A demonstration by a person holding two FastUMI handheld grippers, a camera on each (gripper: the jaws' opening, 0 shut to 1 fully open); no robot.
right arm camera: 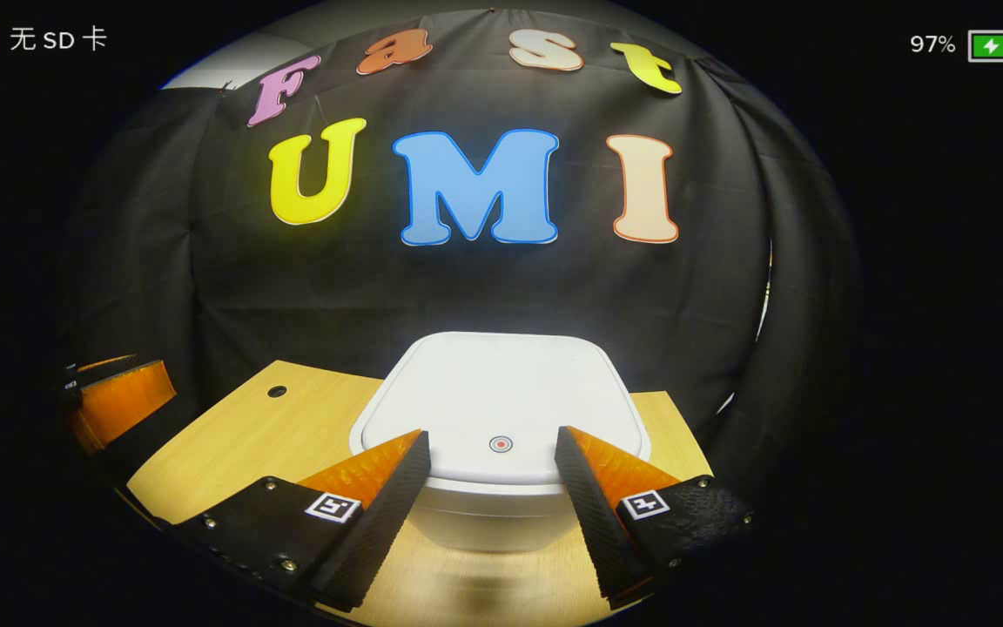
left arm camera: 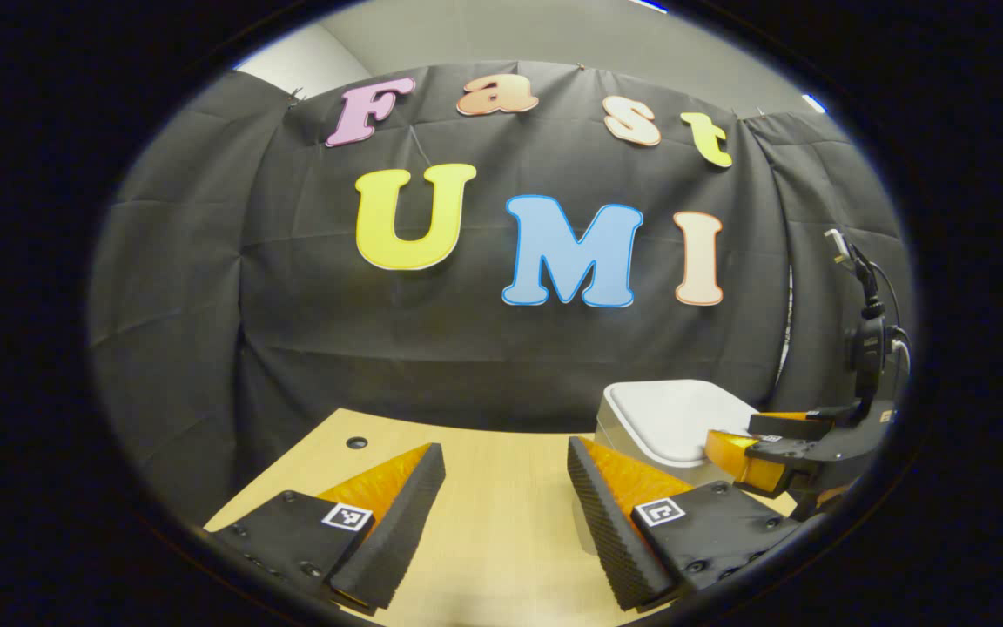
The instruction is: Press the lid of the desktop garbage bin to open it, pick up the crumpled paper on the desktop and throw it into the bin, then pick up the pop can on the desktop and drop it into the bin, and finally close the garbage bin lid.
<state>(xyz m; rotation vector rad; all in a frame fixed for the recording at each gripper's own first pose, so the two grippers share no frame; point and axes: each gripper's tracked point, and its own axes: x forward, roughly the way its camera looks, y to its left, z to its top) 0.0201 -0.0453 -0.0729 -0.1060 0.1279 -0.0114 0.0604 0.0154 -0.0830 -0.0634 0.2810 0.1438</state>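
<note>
L gripper [left arm camera: 506, 461]: jaws wide, nothing between them, over bare light-wood tabletop [left arm camera: 501, 522]. Small dark round hole in tabletop [left arm camera: 357, 442] at approx 10 o'clock of its left finger. White rounded-square plastic desktop bin [left arm camera: 671, 427] sits at approx 2 o'clock of this gripper, near but apart, lid down.

R gripper [right arm camera: 491, 444]: jaws wide, holding nothing. In the L gripper view it shows at 3 o'clock [left arm camera: 732, 455], by the bin's right edge. In the right gripper view the flat white bin lid [right arm camera: 501, 392] lies dead ahead, 12 o'clock, front edge between the two fingers. Small red-ringed round press mark [right arm camera: 501, 444] sits on the lid's near edge, centred between the fingertips. Cannot tell whether the fingers touch the lid or hover just above.

Step in hand (judgement): opening press, lid looks unopened. To do well: narrow the jaws or use one fingertip so it lands on the press mark, push straight down w/ short firm stroke, then lift clear so the lid can spring up. Off-centre push may tip or slide the bin.
</note>
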